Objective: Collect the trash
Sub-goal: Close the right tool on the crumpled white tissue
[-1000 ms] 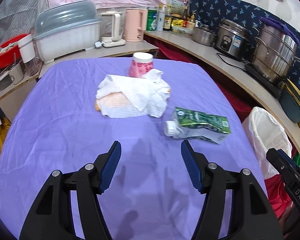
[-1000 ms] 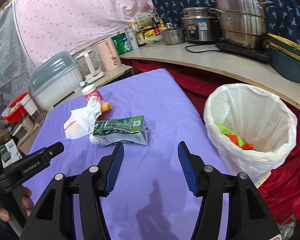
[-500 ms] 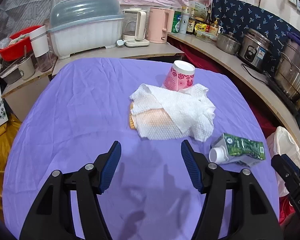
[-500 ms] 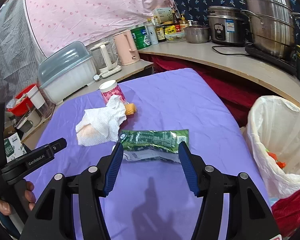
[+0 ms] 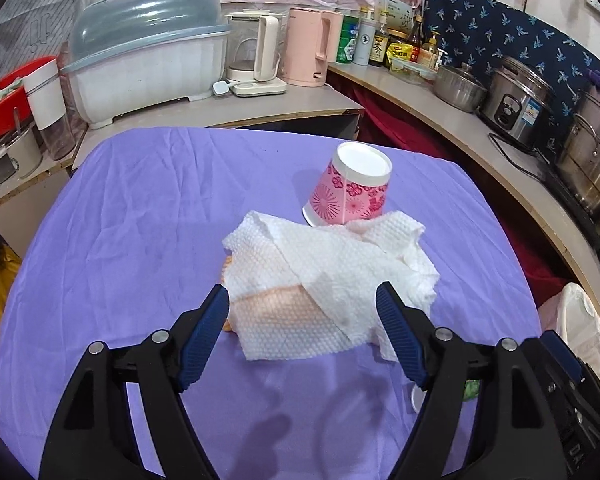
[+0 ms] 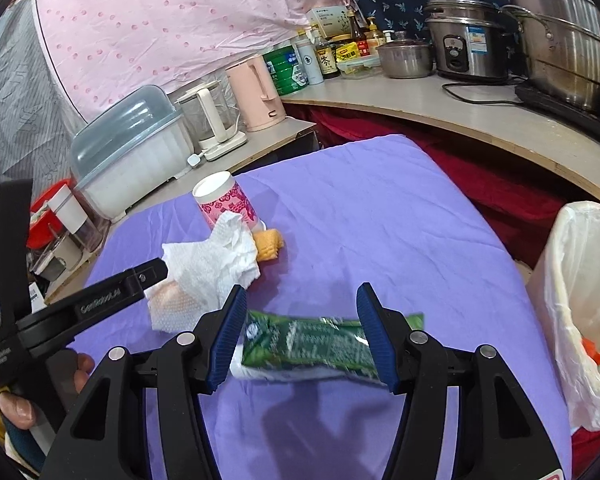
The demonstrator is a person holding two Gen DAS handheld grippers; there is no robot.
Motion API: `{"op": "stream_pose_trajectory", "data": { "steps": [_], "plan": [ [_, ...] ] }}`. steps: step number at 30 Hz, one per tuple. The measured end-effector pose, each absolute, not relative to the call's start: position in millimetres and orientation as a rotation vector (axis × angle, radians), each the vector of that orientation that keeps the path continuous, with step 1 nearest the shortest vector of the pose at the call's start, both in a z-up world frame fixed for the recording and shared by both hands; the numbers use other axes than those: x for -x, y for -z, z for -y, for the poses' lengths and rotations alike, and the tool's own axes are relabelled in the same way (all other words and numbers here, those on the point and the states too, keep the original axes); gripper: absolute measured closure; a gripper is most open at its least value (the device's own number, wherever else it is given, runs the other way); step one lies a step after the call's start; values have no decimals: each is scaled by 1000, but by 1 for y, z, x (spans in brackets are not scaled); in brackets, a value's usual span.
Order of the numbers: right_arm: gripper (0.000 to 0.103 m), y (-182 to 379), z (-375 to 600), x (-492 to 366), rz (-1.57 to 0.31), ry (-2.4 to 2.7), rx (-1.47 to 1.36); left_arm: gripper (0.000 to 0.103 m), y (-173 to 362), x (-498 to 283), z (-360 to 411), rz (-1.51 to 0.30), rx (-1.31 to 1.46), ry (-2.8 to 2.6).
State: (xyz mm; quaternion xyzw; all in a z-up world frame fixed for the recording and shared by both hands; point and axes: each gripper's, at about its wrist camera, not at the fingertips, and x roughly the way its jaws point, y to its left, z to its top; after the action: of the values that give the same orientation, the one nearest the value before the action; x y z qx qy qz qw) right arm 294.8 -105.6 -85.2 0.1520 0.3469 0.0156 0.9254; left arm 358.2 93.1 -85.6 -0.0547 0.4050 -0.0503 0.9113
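A crumpled white paper towel (image 5: 324,288) lies on the purple tablecloth (image 5: 140,220), over something orange. My left gripper (image 5: 302,308) hovers at its near edge, jaws opening, the towel's front between the tips, pads not pressing it. An upturned pink paper cup (image 5: 350,186) stands just behind. In the right wrist view a flattened green carton (image 6: 304,344) lies crosswise between the fingers of my right gripper (image 6: 302,308), which is open and not squeezing it. The towel (image 6: 204,268), the cup (image 6: 228,204) and an orange piece (image 6: 269,244) sit beyond, with the left gripper's arm (image 6: 100,300) at the left.
A bin lined with a white bag (image 6: 580,300) stands off the table's right edge, with orange scraps inside. Counters behind hold a dish box (image 5: 144,60), kettles (image 5: 308,52), bottles, a rice cooker (image 5: 516,104) and steel pots. A hand (image 6: 20,404) holds the left tool.
Both grippers have come forward: the left now reaches the paper towel with its jaws wider, and the right now straddles the green carton, which lay well ahead of it before.
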Motion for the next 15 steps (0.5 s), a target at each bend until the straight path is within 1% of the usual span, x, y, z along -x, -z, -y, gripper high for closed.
{"op": "stream_pose_trajectory", "data": {
  "steps": [15],
  "plan": [
    [47,109,52,-375,-782,-140,-256,31,101,-369,-140,-842,139,21]
  ]
}}
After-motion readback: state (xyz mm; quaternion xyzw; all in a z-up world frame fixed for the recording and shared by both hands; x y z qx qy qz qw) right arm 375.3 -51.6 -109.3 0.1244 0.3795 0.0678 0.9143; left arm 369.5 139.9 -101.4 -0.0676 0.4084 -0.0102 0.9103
